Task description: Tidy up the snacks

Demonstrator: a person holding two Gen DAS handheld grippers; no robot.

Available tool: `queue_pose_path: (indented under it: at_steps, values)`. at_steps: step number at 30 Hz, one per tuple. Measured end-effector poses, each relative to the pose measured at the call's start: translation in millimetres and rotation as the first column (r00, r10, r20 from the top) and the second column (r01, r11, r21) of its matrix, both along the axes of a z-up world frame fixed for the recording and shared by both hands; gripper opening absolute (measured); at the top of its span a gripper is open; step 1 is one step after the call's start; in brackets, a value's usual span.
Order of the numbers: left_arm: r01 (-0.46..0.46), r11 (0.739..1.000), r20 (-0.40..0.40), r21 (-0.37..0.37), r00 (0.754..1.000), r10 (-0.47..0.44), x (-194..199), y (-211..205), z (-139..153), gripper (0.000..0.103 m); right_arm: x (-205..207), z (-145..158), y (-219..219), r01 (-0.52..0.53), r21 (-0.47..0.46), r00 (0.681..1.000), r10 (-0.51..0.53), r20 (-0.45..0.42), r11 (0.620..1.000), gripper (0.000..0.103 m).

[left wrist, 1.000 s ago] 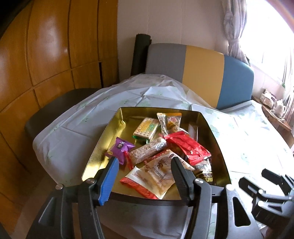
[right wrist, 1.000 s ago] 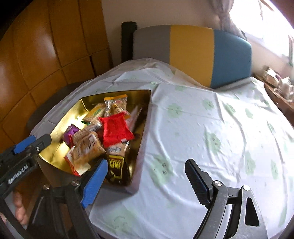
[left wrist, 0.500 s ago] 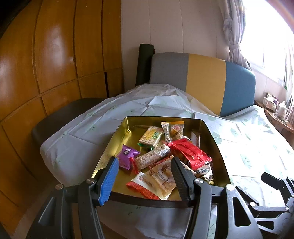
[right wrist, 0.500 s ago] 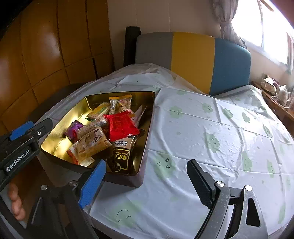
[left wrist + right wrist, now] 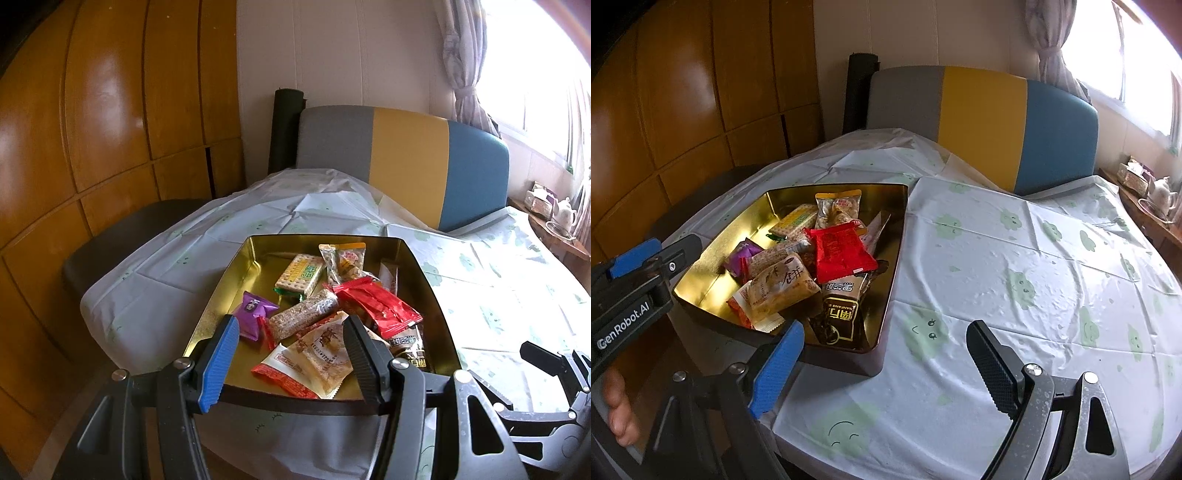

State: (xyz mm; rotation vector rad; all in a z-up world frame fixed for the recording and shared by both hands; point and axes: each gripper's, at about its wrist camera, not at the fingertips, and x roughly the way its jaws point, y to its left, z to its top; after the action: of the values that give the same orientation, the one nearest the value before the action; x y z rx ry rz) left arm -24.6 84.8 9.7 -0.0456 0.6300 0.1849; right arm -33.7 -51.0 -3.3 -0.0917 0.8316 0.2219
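Note:
A gold tin tray (image 5: 229, 295) sits on the table's left part with several wrapped snacks in it. Among them are a red packet (image 5: 376, 306), a purple one (image 5: 255, 310), a grain bar (image 5: 303, 317) and a beige pastry packet (image 5: 325, 350). My left gripper (image 5: 291, 354) is open just before the tin's near rim, with nothing held. My right gripper (image 5: 886, 362) is open wide over the tablecloth by the tin's (image 5: 897, 258) near right corner, empty. The red packet (image 5: 838, 251) and a dark brown packet (image 5: 842, 314) lie nearest it.
A cloud-print tablecloth (image 5: 1034, 277) covers the table, whose edge falls away under both grippers. Behind it stands a grey, yellow and blue chair back (image 5: 406, 162), with a dark seat (image 5: 129, 236) at left. Wooden wall panels stand left, and a teapot (image 5: 565, 214) far right.
Both views have tipped up slightly, so the tin sits a little lower in frame. The snacks have not moved and both grippers stay open.

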Motion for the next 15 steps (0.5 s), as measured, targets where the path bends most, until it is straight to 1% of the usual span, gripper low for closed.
queue_pose_path:
  at_steps: [15]
  values:
    - [0.000,1.000,-0.012,-0.017,1.000,0.000,1.5,2.8,-0.3,0.060,0.0,-2.0,1.4,-0.004,-0.005,1.000,0.004,0.001,1.000,0.090]
